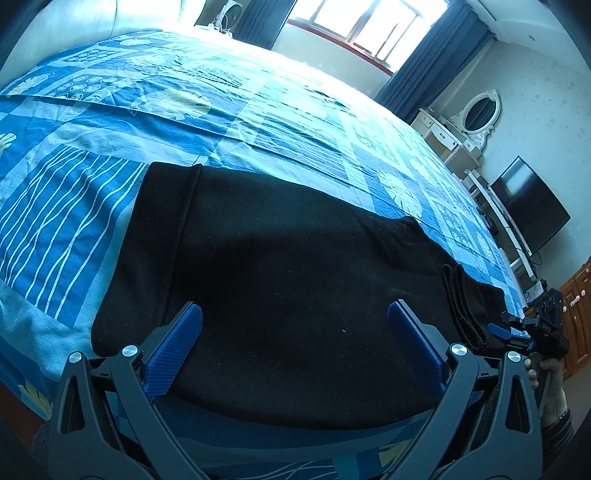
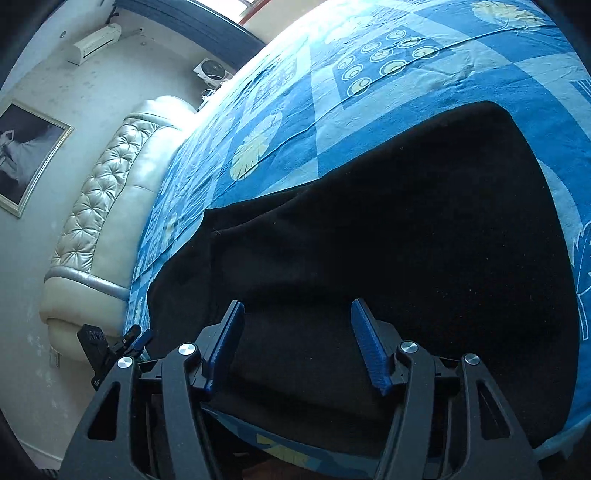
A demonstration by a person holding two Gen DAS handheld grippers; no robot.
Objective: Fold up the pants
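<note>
Black pants (image 1: 295,258) lie folded flat on the blue patterned bedspread (image 1: 166,110), near the bed's front edge. My left gripper (image 1: 294,314) is open, its blue fingers spread over the near part of the pants, holding nothing. The waistband or cuff end (image 1: 461,306) lies at the right, where the right gripper (image 1: 515,332) shows beside it. In the right wrist view my right gripper (image 2: 297,314) is open above the black pants (image 2: 388,240), empty. The left gripper (image 2: 129,341) shows small at the left edge of the pants.
The bed has a padded white headboard (image 2: 107,206). A dresser with an oval mirror (image 1: 480,110) and a television (image 1: 528,206) stand past the bed's far side. A window with dark curtains (image 1: 369,26) is behind. A framed picture (image 2: 26,155) hangs on the wall.
</note>
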